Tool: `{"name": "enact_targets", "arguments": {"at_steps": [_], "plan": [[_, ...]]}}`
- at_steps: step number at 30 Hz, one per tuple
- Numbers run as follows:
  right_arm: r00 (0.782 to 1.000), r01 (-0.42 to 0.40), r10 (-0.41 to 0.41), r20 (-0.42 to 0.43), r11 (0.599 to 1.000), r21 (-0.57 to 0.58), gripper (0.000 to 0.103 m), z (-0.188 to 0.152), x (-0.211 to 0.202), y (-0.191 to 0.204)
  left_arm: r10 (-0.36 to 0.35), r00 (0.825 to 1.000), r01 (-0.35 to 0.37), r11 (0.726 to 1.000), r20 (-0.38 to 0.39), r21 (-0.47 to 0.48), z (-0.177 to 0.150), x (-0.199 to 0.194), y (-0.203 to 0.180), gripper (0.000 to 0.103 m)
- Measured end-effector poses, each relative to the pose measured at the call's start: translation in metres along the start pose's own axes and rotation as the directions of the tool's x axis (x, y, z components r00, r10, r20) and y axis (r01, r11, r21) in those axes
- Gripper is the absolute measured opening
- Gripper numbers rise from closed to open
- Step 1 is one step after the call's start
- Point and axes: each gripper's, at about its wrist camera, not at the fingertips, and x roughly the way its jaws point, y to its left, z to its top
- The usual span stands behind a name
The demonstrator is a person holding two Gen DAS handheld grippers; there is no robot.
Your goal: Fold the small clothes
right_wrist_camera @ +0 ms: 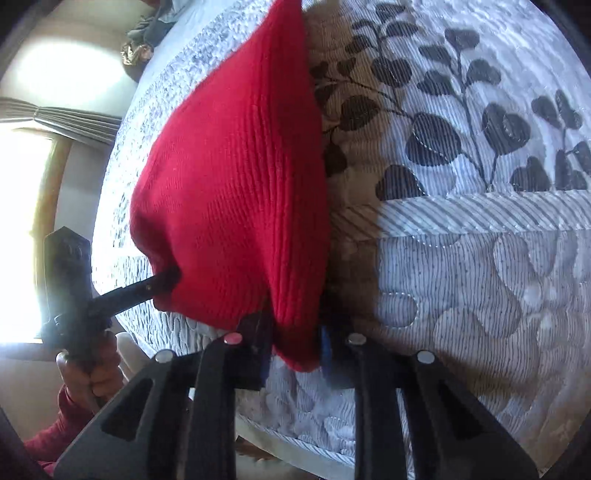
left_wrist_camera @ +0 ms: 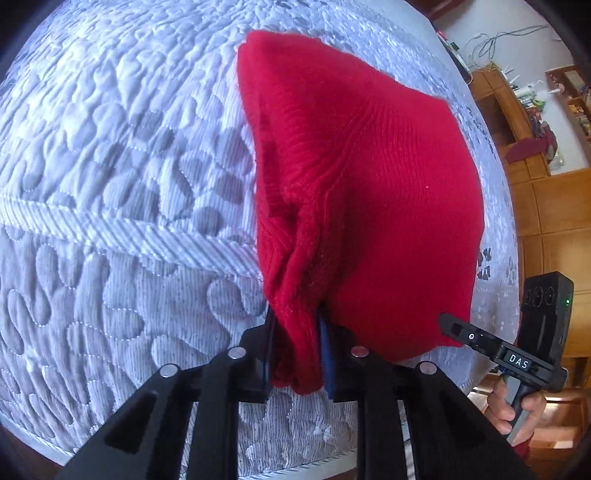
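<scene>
A red knitted garment [left_wrist_camera: 369,177] hangs lifted above a quilted bed, stretched between both grippers. My left gripper [left_wrist_camera: 295,354] is shut on a bunched edge of the garment. In the left wrist view the right gripper [left_wrist_camera: 491,347] shows at the lower right, held in a hand, its tip at the garment's other edge. In the right wrist view the red garment [right_wrist_camera: 236,184] fills the centre, and my right gripper [right_wrist_camera: 295,350] is shut on its lower corner. The left gripper [right_wrist_camera: 147,291] shows at the left, its tip hidden in the cloth.
The bed has a white quilted cover [left_wrist_camera: 110,166] with grey leaf prints [right_wrist_camera: 443,140] and a ribbed band. Wooden shelves and cabinets [left_wrist_camera: 535,147] stand to the right. A bright window with curtains [right_wrist_camera: 37,184] is at the left. A pile of cloth [right_wrist_camera: 147,33] lies at the bed's far side.
</scene>
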Motion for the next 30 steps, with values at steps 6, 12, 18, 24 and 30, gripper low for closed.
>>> {"name": "enact_targets", "arguments": {"at_steps": [6, 12, 18, 24, 30], "plan": [[0.981, 0.153, -0.139, 0.133, 0.983, -0.1, 0.034, -0.022, -0.044, 0.028, 0.13, 0.983, -0.141, 0.986, 0.128, 0.087, -0.014, -0.044, -0.021, 0.046], [0.977, 0.122, -0.088, 0.193, 0.977, -0.172, 0.03, -0.033, -0.053, 0.059, 0.144, 0.955, -0.189, 0.969, 0.259, 0.159, -0.031, -0.06, -0.037, 0.049], [0.977, 0.199, -0.188, 0.101, 0.974, -0.112, 0.014, -0.023, 0.002, 0.042, 0.211, 0.967, -0.227, 0.968, 0.14, 0.111, -0.023, -0.007, -0.024, 0.053], [0.984, 0.111, -0.104, 0.147, 0.993, -0.037, 0.018, -0.031, -0.016, 0.032, 0.199, 0.966, -0.219, 0.969, 0.165, 0.113, -0.024, -0.015, -0.024, 0.054], [0.914, 0.331, -0.306, 0.266, 0.942, -0.054, 0.068, -0.056, -0.055, 0.064, 0.246, 0.945, -0.27, 0.959, 0.216, 0.088, -0.037, -0.051, -0.023, 0.066]]}}
